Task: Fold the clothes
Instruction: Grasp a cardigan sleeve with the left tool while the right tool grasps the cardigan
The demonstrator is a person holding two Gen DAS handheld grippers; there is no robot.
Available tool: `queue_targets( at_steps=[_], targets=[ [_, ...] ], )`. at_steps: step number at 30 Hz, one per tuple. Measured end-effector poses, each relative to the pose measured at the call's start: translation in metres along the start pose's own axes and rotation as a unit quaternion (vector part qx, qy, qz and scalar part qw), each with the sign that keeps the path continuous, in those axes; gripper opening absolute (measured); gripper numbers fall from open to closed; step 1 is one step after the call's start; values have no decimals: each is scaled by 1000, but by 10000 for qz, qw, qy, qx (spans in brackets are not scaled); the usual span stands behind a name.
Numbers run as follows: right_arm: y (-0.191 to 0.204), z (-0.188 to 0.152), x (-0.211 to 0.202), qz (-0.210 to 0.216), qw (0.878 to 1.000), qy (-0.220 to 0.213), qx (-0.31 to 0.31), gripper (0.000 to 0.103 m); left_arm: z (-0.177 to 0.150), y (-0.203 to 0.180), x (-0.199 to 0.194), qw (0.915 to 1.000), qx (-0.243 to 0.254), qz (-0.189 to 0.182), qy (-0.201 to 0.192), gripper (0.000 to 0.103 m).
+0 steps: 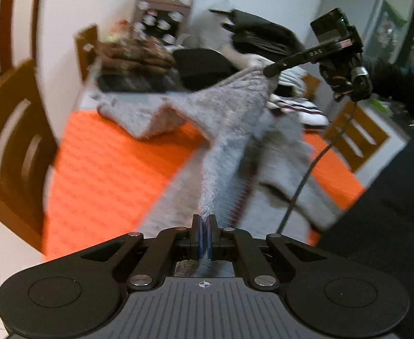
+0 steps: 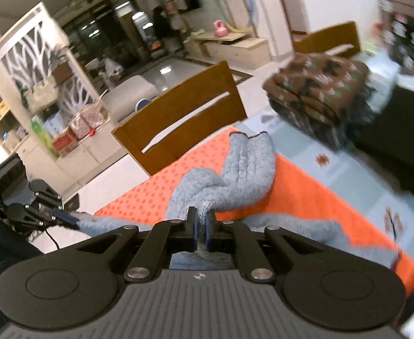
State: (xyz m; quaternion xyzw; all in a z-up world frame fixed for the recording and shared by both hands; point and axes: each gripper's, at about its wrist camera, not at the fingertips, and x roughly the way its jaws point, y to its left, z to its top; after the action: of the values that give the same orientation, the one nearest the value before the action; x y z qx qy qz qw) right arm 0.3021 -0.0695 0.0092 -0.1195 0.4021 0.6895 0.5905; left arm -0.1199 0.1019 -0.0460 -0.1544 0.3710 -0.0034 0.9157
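Note:
A light grey-blue knitted sweater (image 1: pixel 223 118) is lifted above the orange mat (image 1: pixel 116 166), stretched between both grippers. My left gripper (image 1: pixel 205 226) is shut on one edge of it, the knit pinched between the blue pads. My right gripper (image 1: pixel 269 70) appears at the upper right in the left wrist view, clamped on the far corner of the cloth. In the right wrist view my right gripper (image 2: pixel 201 226) is shut on a bunched fold of the sweater (image 2: pixel 235 175), and the left gripper (image 2: pixel 75 220) grips another edge at the lower left. One sleeve trails on the mat (image 2: pixel 300 195).
A pile of folded clothes, with a brown patterned one (image 2: pixel 317 90) on top, sits at the table's far end beside dark garments (image 1: pixel 207 65) and striped cloth (image 1: pixel 300 104). Wooden chairs (image 2: pixel 184 115) (image 1: pixel 12 130) stand along the table's sides. A cable (image 1: pixel 305 175) hangs from the right gripper.

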Motion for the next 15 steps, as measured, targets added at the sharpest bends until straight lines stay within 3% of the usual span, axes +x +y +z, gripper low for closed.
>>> queue_targets(
  at_steps=[5, 15],
  targets=[
    [7, -43, -18, -118, 9994, -106, 300, 6, -20, -13, 17, 9985, 34, -339, 429, 5],
    [-4, -133, 29, -861, 9926, 466, 717, 7, -50, 0, 77, 9950, -87, -170, 985, 9]
  ],
)
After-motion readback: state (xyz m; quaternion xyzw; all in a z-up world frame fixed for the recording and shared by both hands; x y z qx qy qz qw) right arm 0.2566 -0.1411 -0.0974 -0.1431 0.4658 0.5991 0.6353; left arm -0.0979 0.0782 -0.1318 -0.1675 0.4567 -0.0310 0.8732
